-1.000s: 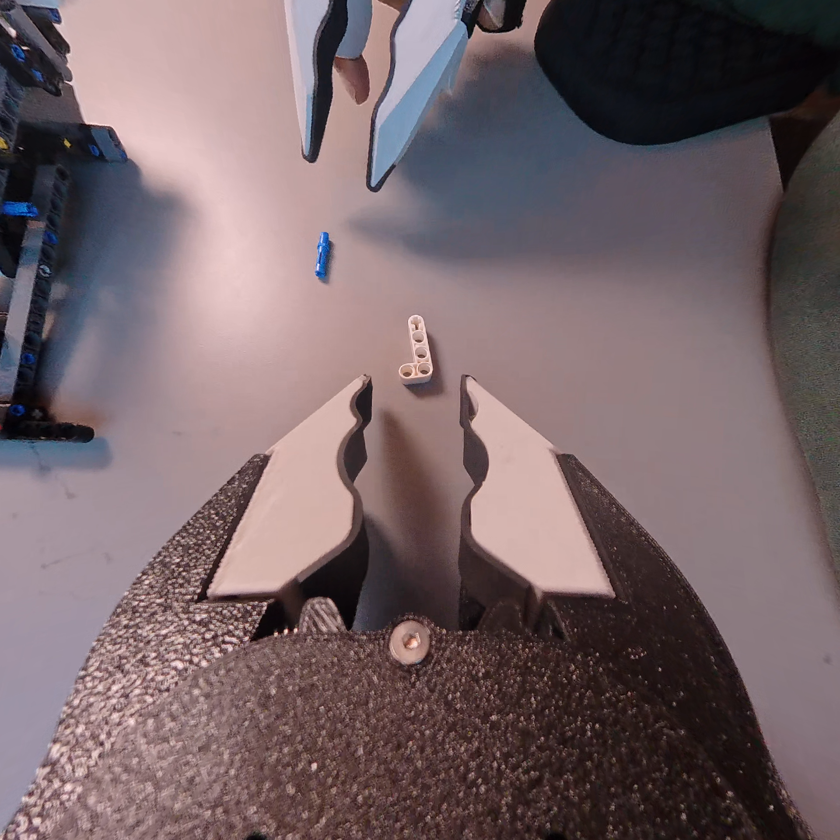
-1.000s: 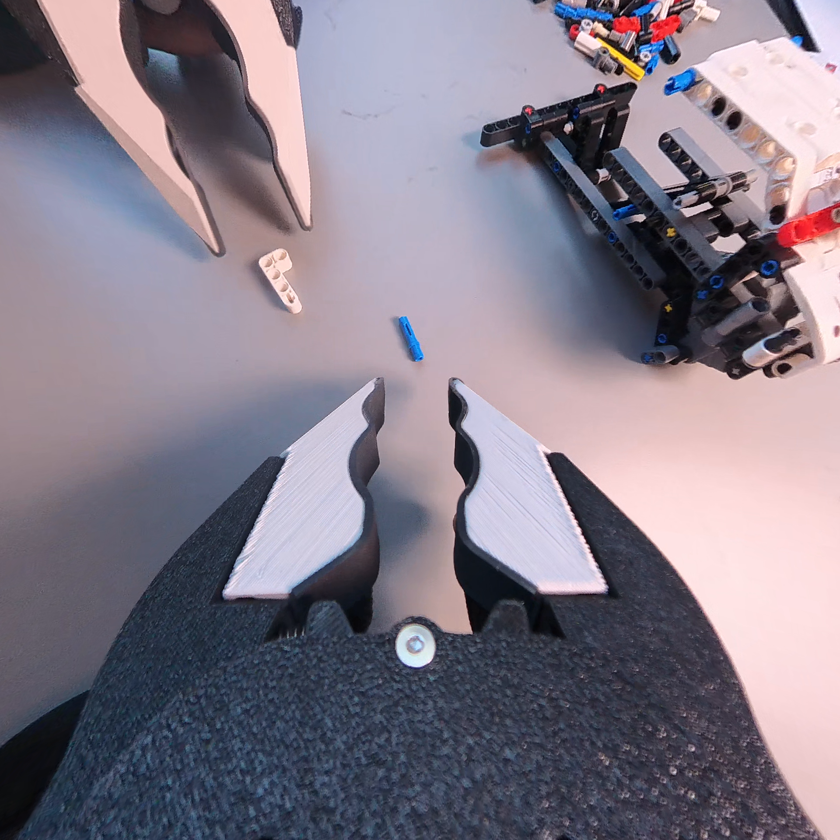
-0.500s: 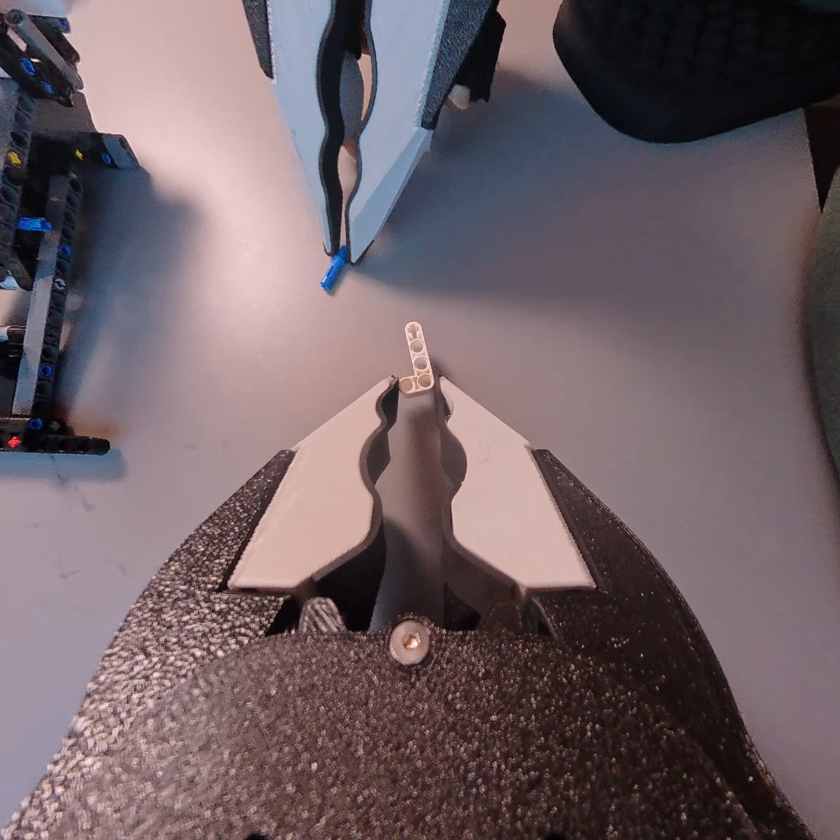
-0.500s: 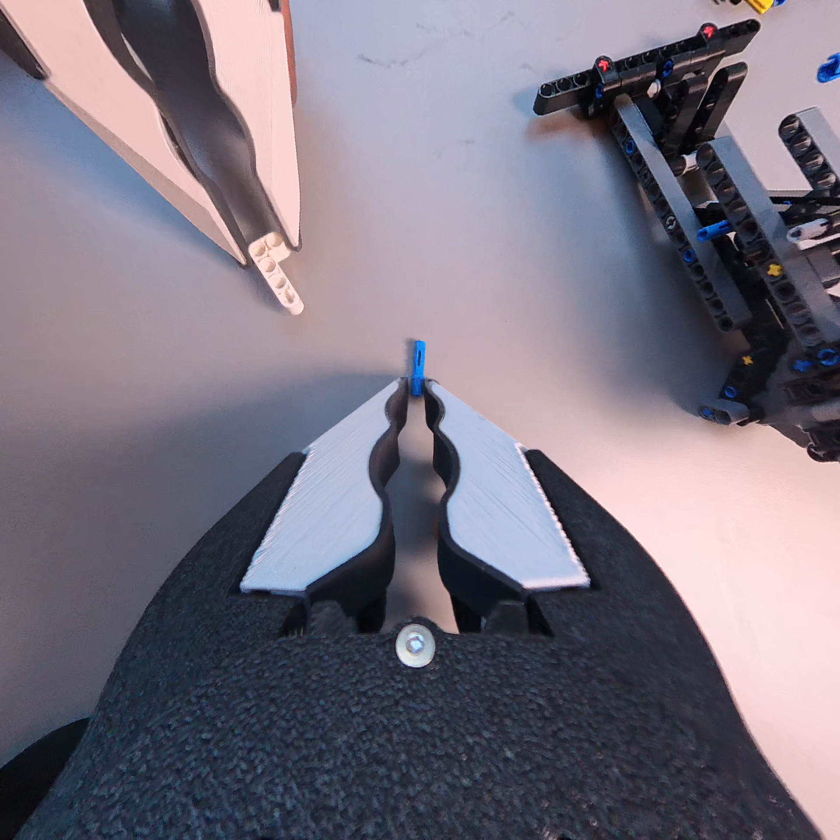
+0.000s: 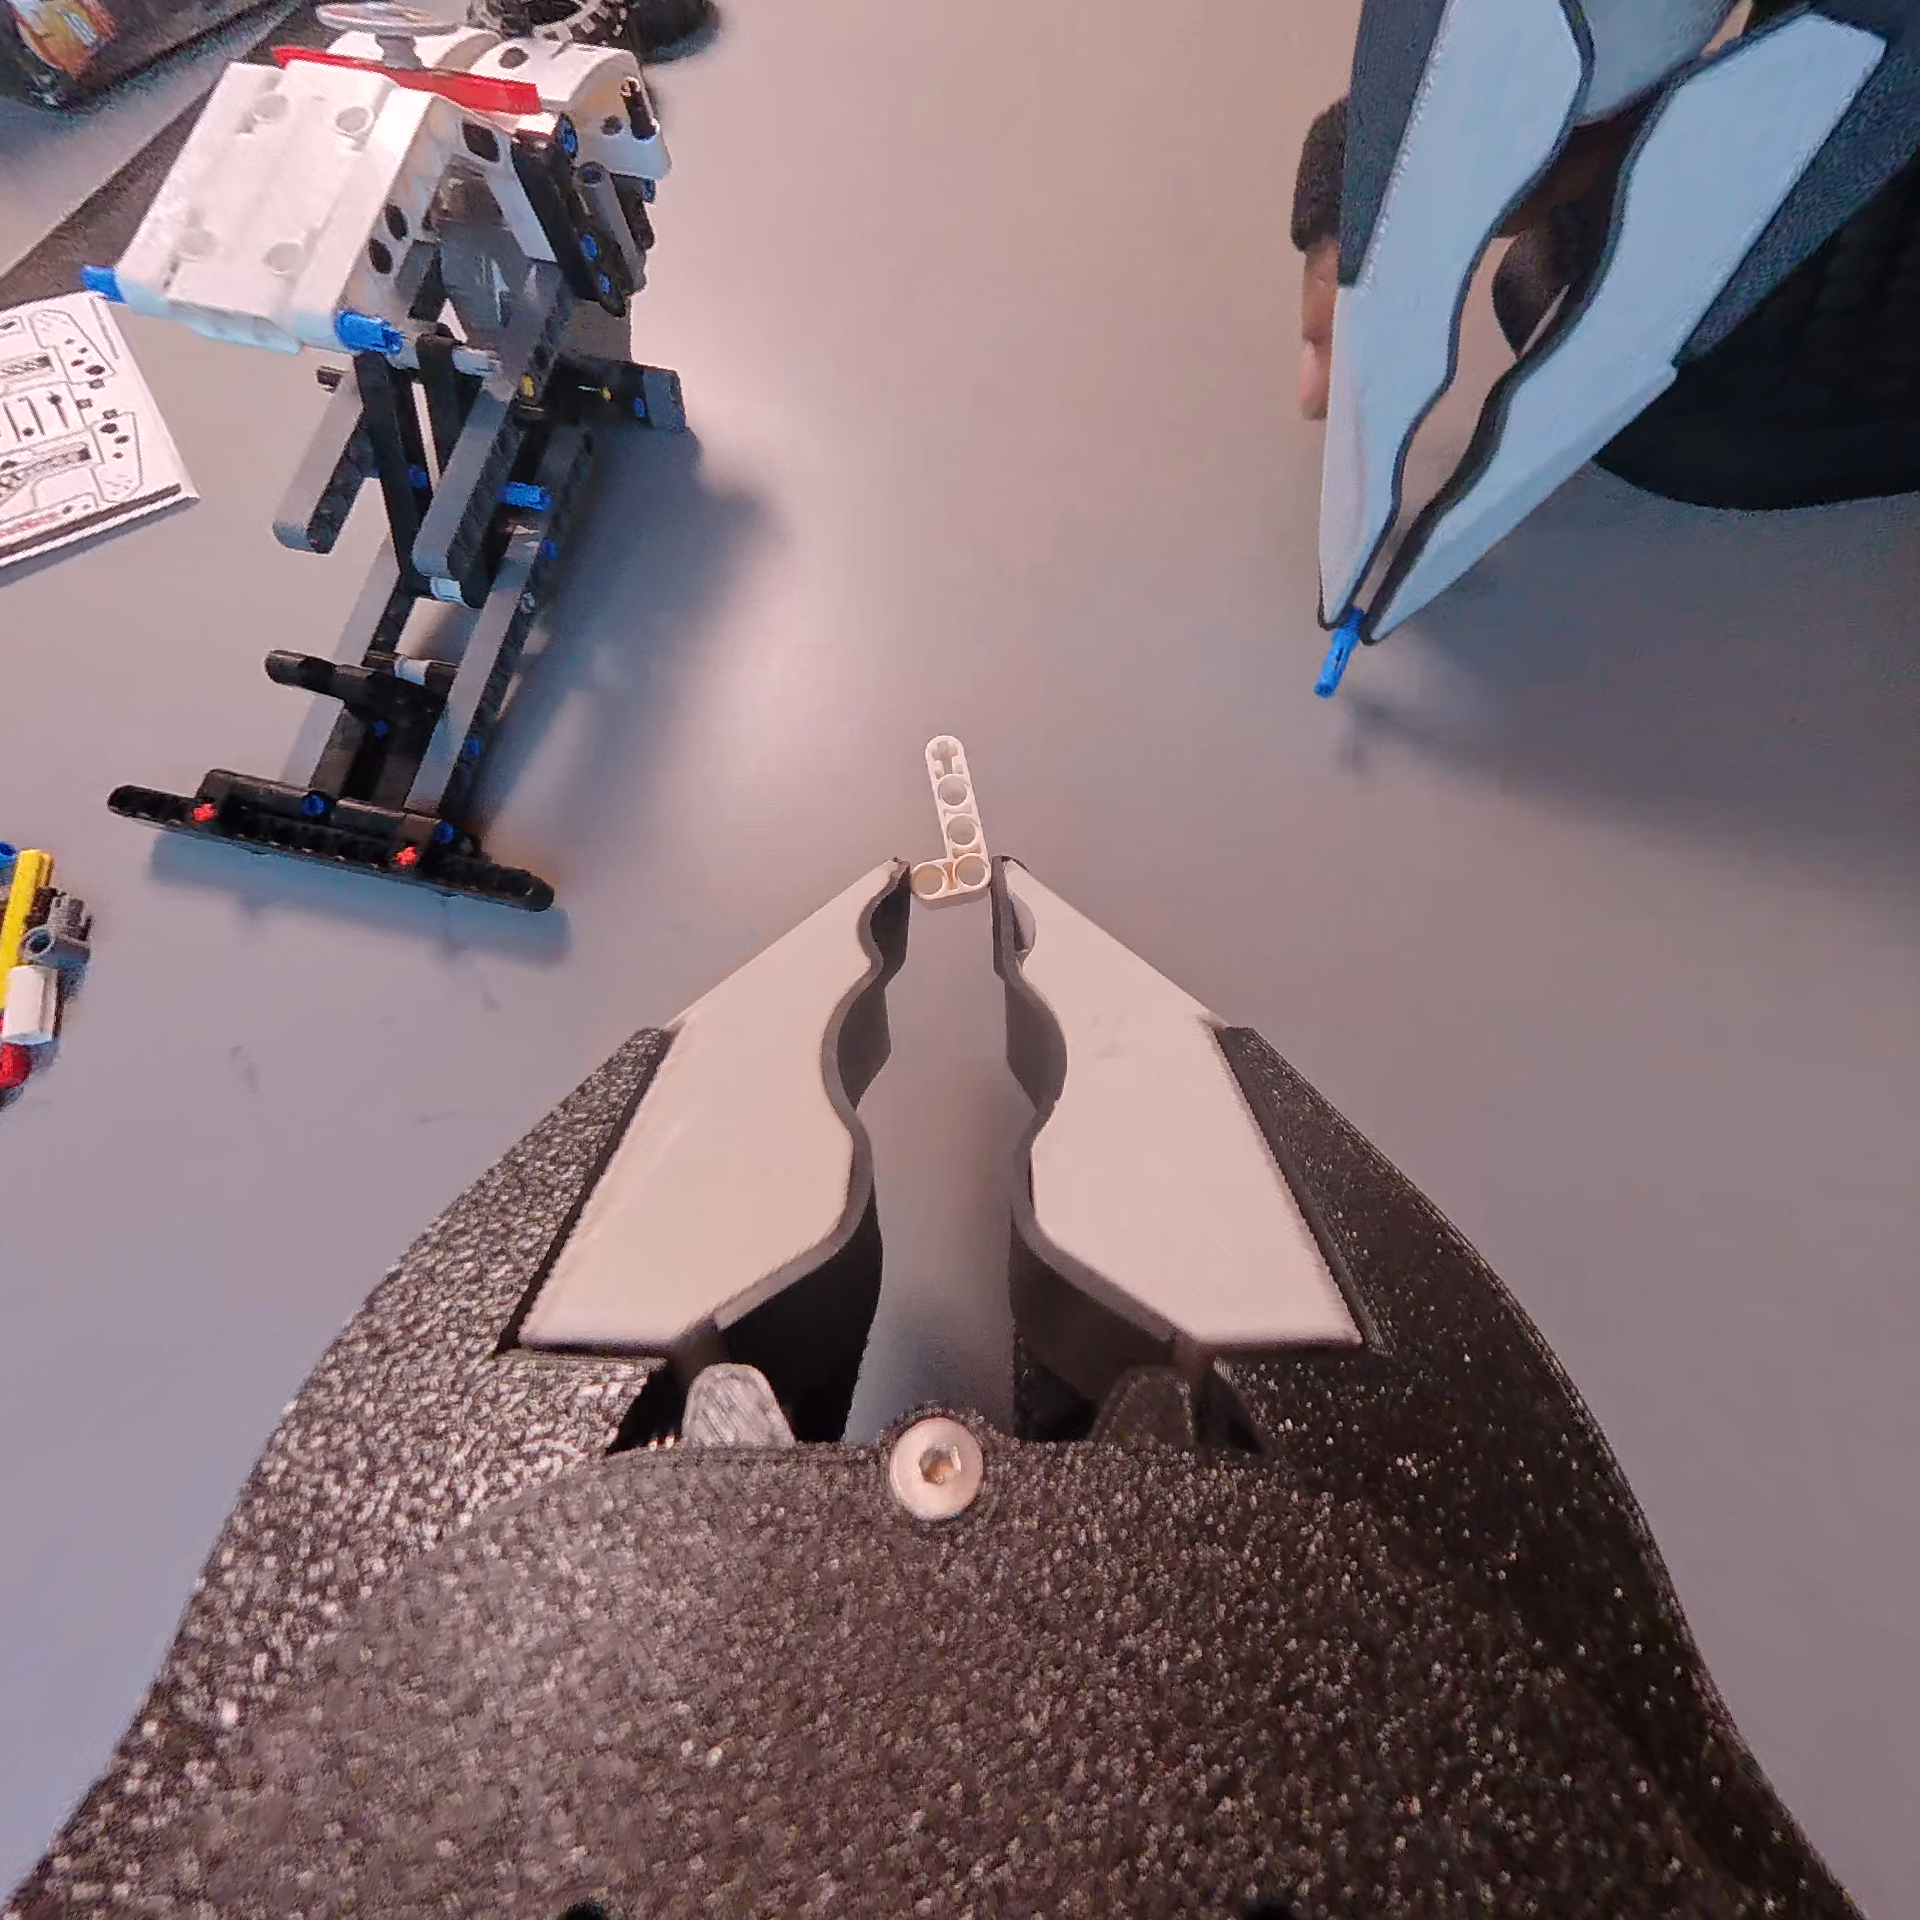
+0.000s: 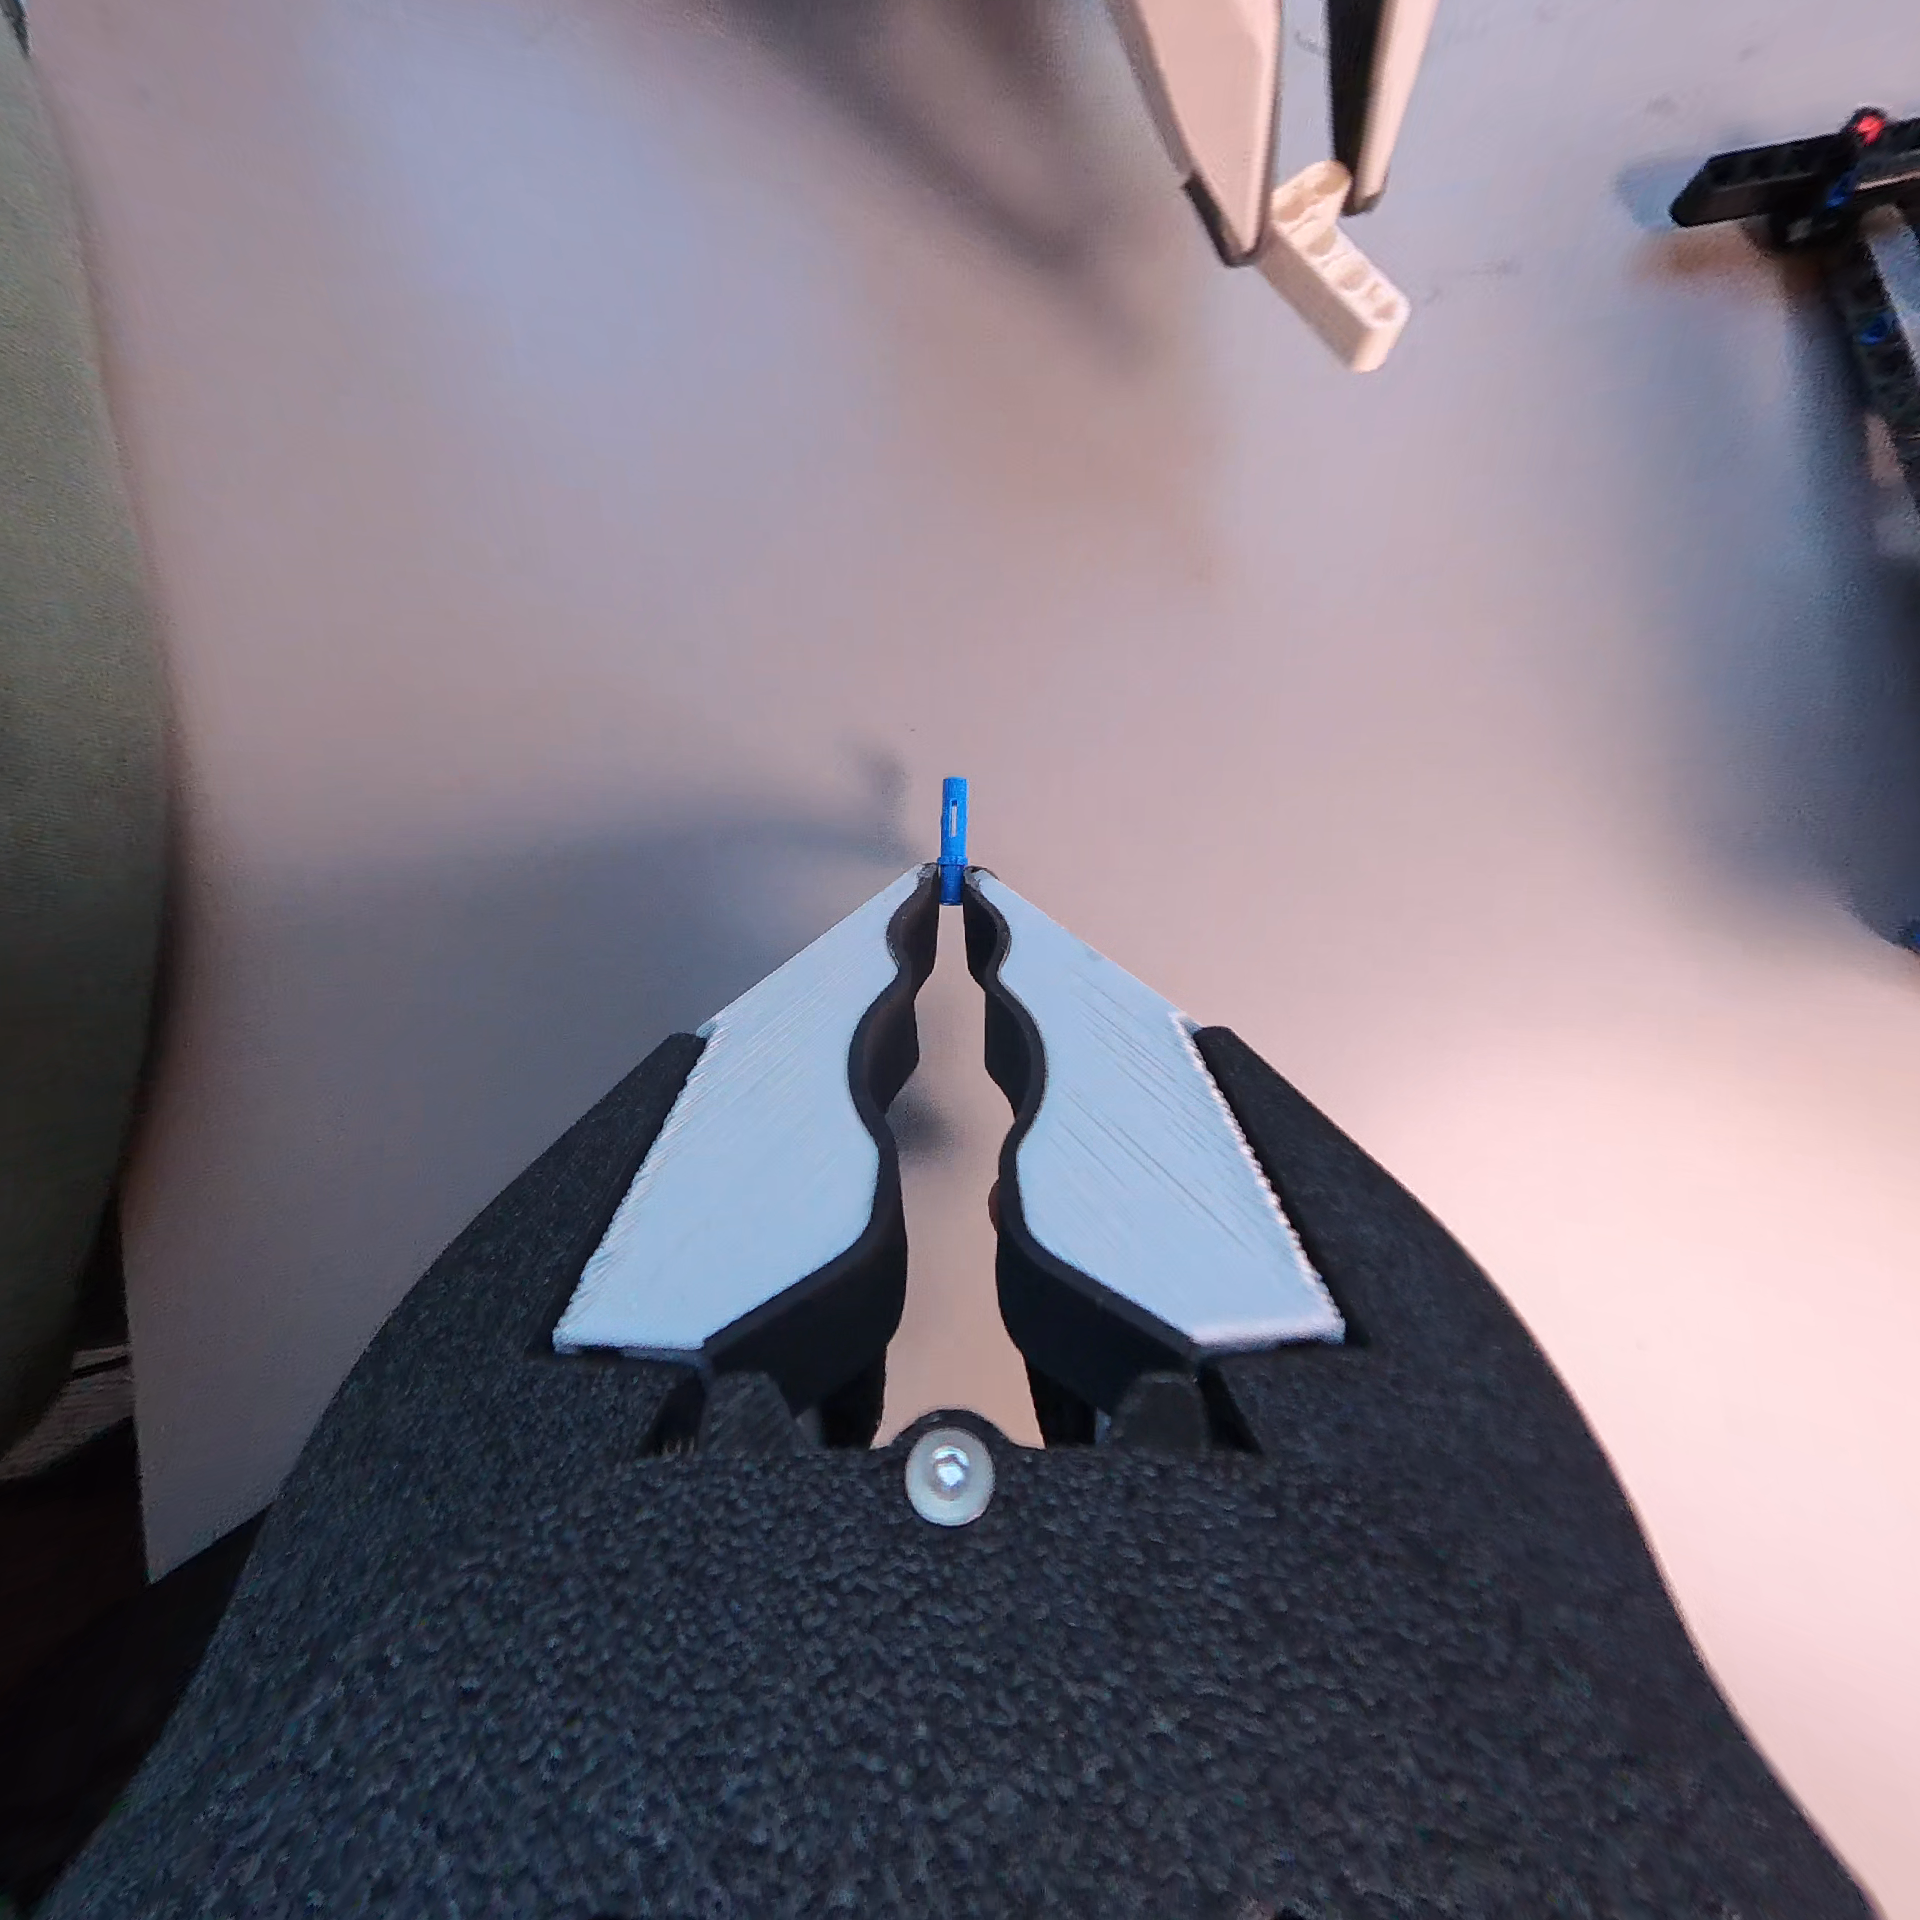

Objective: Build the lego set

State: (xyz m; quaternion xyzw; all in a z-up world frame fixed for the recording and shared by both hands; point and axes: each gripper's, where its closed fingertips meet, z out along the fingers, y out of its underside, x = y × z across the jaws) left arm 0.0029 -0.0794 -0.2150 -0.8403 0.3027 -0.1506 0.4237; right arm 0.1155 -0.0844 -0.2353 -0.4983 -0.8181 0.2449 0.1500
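My left gripper (image 5: pixel 948 881) is shut on the short foot of a white L-shaped beam (image 5: pixel 954 821), held above the grey table; the beam's long arm points away from me. My right gripper (image 6: pixel 950 881) is shut on a small blue pin (image 6: pixel 952 821) that sticks out past the tips. In the left wrist view the right gripper (image 5: pixel 1349 623) hangs at the upper right with the blue pin (image 5: pixel 1334 665) at its tips. In the right wrist view the left gripper (image 6: pixel 1304 197) is at the top with the white beam (image 6: pixel 1345 281).
A half-built model (image 5: pixel 416 343) of black, grey and white beams lies at the left of the table; its end shows in the right wrist view (image 6: pixel 1829 208). An instruction sheet (image 5: pixel 73 426) and a pile of loose pieces (image 5: pixel 26 966) lie at the far left. A person's dark sleeve (image 5: pixel 1766 395) is at the upper right. Across from one pair of fingers to the other is roughly 12 cm.
Both grippers shut on their pieces about half a second ago and have since lifted them off the table. The right gripper has moved away to the right of the left one.
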